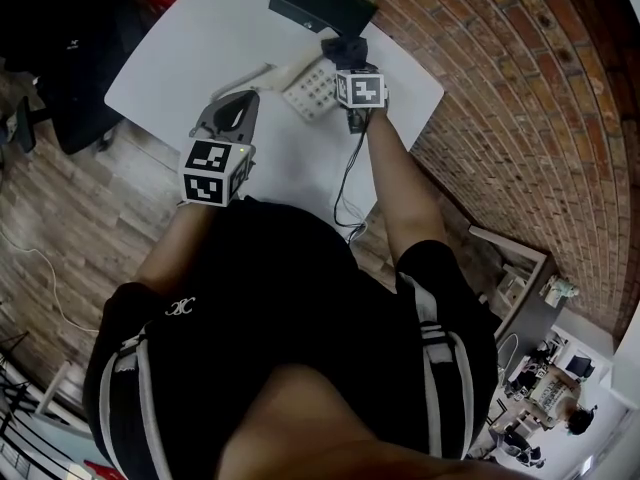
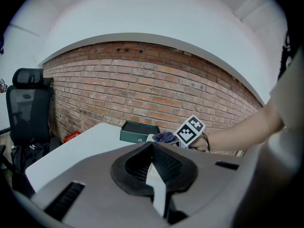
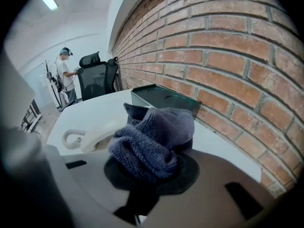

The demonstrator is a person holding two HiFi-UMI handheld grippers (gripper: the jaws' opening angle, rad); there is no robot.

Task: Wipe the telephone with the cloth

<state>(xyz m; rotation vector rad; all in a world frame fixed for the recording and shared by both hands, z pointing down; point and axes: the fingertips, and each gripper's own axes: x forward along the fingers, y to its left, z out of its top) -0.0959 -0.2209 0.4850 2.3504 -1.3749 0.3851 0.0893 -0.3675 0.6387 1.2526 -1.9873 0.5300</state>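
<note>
The white telephone (image 1: 312,88) lies on the white table (image 1: 200,48), its handset (image 3: 90,136) off to the left in the right gripper view. My right gripper (image 1: 350,68) is shut on a bunched dark blue cloth (image 3: 154,139) and holds it just above the telephone's far right end, next to a dark box. The cloth (image 1: 345,48) hides the jaw tips. My left gripper (image 1: 243,96) hovers over the table's near side, left of the telephone, with its jaws together and nothing between them (image 2: 153,148). From there the cloth (image 2: 165,137) shows beside the right marker cube.
A dark green box (image 1: 322,0) lies at the table's far end against the brick wall (image 1: 500,88). The telephone's cable (image 1: 345,183) hangs over the near table edge. A black office chair (image 2: 26,108) stands left of the table. A person (image 3: 66,70) stands far off.
</note>
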